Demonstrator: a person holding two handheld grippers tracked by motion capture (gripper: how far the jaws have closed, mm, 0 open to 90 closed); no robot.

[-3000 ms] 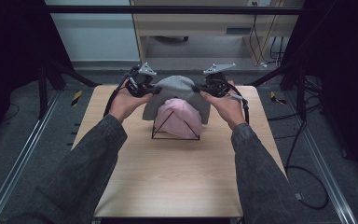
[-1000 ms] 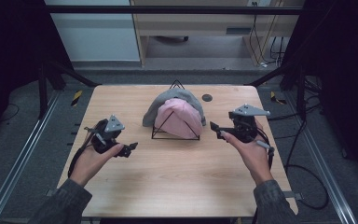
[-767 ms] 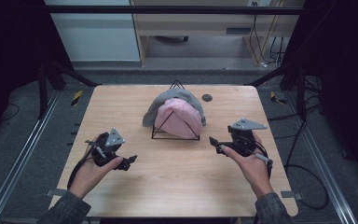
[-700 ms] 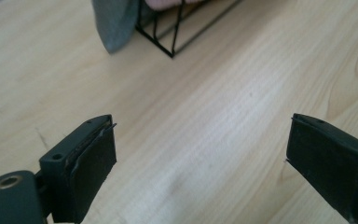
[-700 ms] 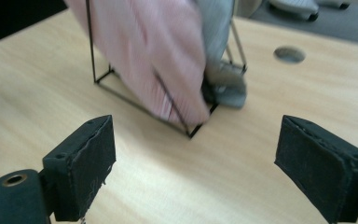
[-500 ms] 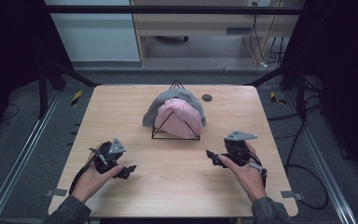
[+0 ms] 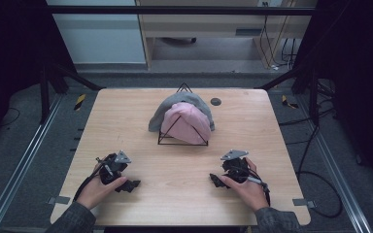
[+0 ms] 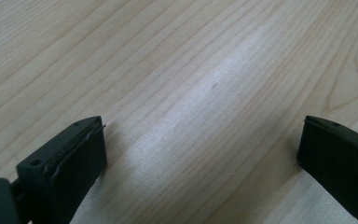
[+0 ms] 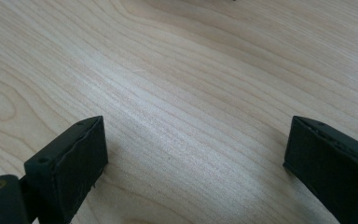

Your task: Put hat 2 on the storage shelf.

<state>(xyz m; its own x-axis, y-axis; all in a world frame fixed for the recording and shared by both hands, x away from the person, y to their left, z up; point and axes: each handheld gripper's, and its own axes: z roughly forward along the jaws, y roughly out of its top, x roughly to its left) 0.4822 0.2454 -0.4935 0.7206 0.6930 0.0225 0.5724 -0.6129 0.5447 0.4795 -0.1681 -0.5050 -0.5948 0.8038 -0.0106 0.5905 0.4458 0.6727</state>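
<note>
My pink cap (image 7: 190,122) covers most of the grey cap (image 7: 175,106) beneath it and part of the wire stand (image 7: 172,138). The dark round thing (image 7: 215,101) (far right) is too small to tell.

High cam overhead; tool cams near tabletop (image 7: 184,179).

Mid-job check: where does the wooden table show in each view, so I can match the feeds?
High view: the table takes up the middle of the picture, with the left gripper and right gripper low near its front edge.
Left gripper view: bare table between and beyond the open jaws.
Right gripper view: bare table between and beyond the open jaws.
Shared landmark: the pale wood grain.
</note>
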